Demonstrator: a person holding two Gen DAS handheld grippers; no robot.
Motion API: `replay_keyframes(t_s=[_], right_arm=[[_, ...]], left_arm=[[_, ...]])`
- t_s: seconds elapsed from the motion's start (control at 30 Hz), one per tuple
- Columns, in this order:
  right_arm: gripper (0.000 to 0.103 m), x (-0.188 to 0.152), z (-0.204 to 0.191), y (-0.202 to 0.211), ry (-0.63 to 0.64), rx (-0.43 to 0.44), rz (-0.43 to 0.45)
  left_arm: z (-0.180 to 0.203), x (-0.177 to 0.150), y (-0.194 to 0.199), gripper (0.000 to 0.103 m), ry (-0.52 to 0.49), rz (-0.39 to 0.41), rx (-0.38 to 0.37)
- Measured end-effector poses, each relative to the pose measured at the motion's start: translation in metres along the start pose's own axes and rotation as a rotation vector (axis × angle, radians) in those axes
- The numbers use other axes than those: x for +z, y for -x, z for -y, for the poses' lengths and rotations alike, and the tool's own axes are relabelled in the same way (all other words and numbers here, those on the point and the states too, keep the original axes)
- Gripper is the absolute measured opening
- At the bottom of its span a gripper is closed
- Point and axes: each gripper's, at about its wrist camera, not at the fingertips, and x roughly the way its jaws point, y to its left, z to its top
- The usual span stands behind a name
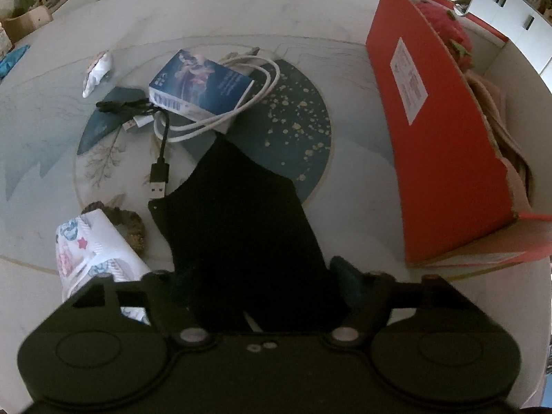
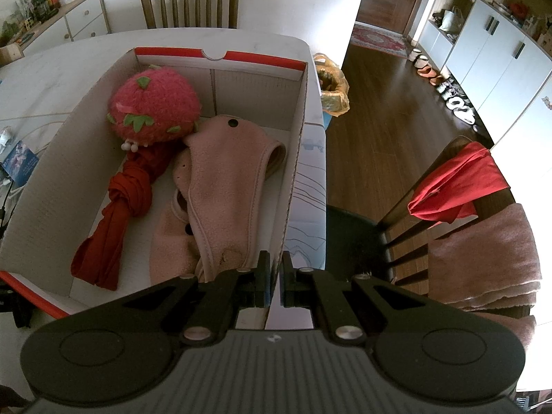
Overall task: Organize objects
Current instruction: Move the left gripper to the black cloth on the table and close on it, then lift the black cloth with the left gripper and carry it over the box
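Observation:
My left gripper (image 1: 255, 276) is shut on a black cloth piece (image 1: 241, 227) and holds it above the table. On the table beyond lie a blue box (image 1: 200, 86), a white cable (image 1: 248, 103), a black USB cable (image 1: 158, 172), a patterned tissue pack (image 1: 93, 245) and a white crumpled item (image 1: 98, 72). The orange box (image 1: 438, 138) stands at the right. In the right wrist view my right gripper (image 2: 275, 276) is shut on the near wall of this box (image 2: 293, 172). Inside lie a pink strawberry plush (image 2: 155, 107), a red knotted cloth (image 2: 117, 214) and a pink fleece garment (image 2: 220, 200).
A brown scrunchie (image 1: 127, 224) lies beside the tissue pack. A wooden chair (image 2: 189, 0) stands at the table's far side. Another chair with a red cloth (image 2: 455, 186) and pink towel (image 2: 483, 258) stands at the right. A bin with a yellow bag (image 2: 331, 86) stands by the table.

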Motion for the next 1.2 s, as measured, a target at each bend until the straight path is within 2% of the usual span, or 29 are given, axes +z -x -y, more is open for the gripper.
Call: replay_keyframes(t_s=[0.13, 0.23, 0.3, 0.47, 0.97, 1.2], right_arm=[[0.005, 0.000, 0.000, 0.000, -0.001, 0.000, 0.000], [0.005, 0.001, 0.000, 0.000, -0.003, 0.001, 0.000], [0.005, 0.001, -0.001, 0.000, -0.002, 0.000, 0.000], [0.005, 0.001, -0.001, 0.000, -0.002, 0.000, 0.000], [0.005, 0.001, -0.002, 0.000, -0.010, 0.000, 0.004], [0.005, 0.002, -0.004, 0.000, -0.011, 0.001, 0.005]], left_arm=[[0.003, 0.000, 0.002, 0.057, -0.012, 0.005, 0.001], [0.003, 0.001, 0.004, 0.040, -0.016, 0.009, -0.001], [0.003, 0.002, 0.005, 0.022, -0.019, 0.011, -0.012], [0.004, 0.001, 0.009, 0.007, -0.030, 0.021, -0.015], [-0.006, 0.016, 0.049, 0.005, -0.037, 0.132, -0.039], [-0.006, 0.034, 0.084, 0.005, -0.037, 0.223, -0.080]])
